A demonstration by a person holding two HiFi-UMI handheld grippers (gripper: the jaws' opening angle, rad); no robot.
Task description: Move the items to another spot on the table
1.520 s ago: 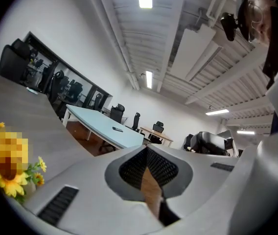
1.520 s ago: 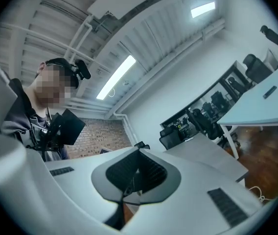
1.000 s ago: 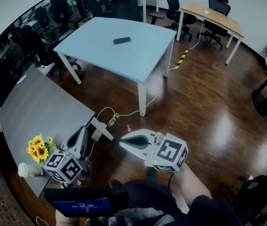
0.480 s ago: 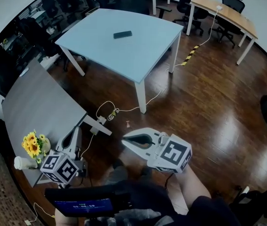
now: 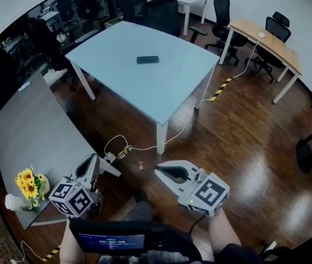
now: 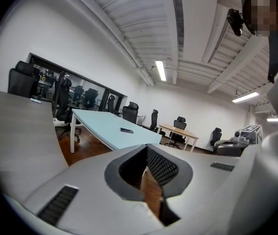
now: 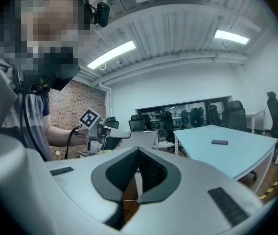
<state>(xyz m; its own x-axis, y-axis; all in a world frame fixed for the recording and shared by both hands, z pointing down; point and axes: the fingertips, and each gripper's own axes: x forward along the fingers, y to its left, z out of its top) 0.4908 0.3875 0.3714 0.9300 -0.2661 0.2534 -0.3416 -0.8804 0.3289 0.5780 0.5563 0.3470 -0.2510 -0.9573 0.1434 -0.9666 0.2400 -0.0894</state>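
A bunch of yellow sunflowers (image 5: 26,182) and a pale cup (image 5: 12,202) stand at the near corner of the grey table (image 5: 29,128). My left gripper (image 5: 94,158) hangs just right of that corner, over the floor, jaws shut and empty. My right gripper (image 5: 157,170) is also shut and empty, over the wooden floor. A small flat black item (image 5: 148,59) lies on the light blue table (image 5: 161,87) further off. In the left gripper view the shut left gripper (image 6: 146,150) points toward that blue table (image 6: 107,129). The right gripper view shows the shut right gripper (image 7: 138,154) and the left gripper (image 7: 110,132) beyond.
White cables and a power strip (image 5: 117,150) lie on the floor between the two tables. A wooden desk (image 5: 266,40) with office chairs (image 5: 274,29) stands at the back right. More chairs (image 5: 161,10) line the far side. A person's legs show below the grippers.
Both grippers have travelled across the room with the person, both still shut and empty. The flowers and cup now sit lower and further left in the head view.
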